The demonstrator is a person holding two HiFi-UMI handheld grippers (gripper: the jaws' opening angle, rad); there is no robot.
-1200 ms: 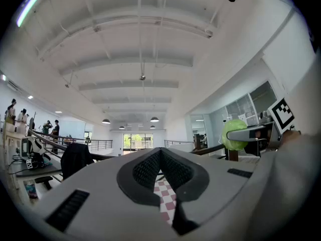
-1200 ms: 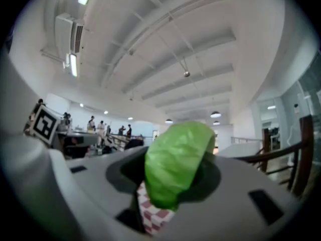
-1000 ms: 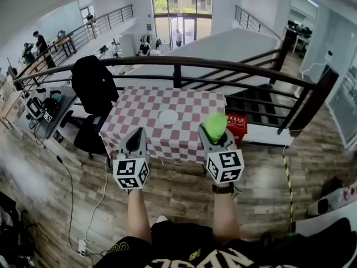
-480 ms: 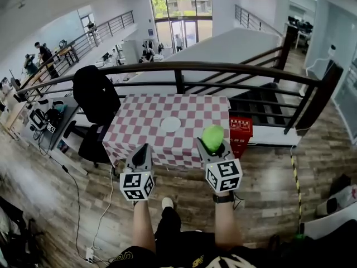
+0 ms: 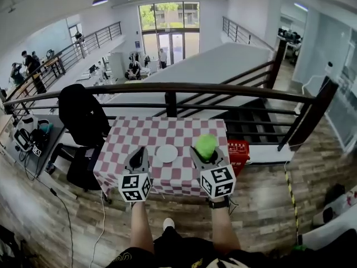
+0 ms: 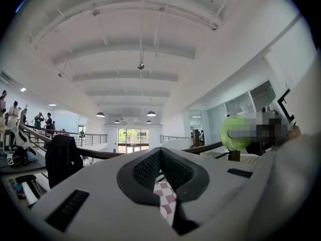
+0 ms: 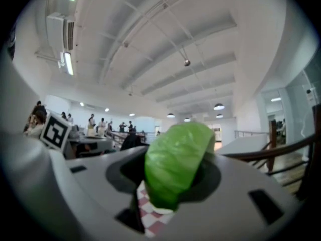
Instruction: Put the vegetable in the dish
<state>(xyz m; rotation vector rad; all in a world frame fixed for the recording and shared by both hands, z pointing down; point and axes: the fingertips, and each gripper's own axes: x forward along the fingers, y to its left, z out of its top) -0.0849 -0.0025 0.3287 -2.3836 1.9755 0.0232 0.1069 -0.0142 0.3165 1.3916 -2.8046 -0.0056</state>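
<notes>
Right now the right gripper (image 5: 204, 154) is clamped on the vegetable (image 5: 206, 144) — a round, bright green leafy piece with a pale cut end. The right gripper view shows the two dark pads pressing on either side of it, with the green bulk standing up above the jaws. Held this way, the vegetable is off the surface (image 5: 139, 135), which is covered in a red-and-white checked cloth. From the head view it shows over the near edge, toward the near right corner.

The dish (image 5: 167, 153) is small, white and round. It lies on the cloth close to the near edge and about midway along it, just to the left of the vegetable and not touching it.

The left gripper (image 5: 139, 151) is closed on itself — in the left gripper view the dark pads meet at the tips, and only a sliver of the checked cloth shows below them. It is at the near edge on the dish's left side, so the dish sits between the two grippers. Each gripper has its marker cube (image 5: 134, 187) toward the person, whose bare forearms (image 5: 139, 225) reach forward.

Beyond the far edge runs a dark railing (image 5: 184, 87). A black chair (image 5: 83, 116) stands by the left edge, and a red crate (image 5: 239, 149) sits beside the right edge, above the wood floor (image 5: 268, 194).
</notes>
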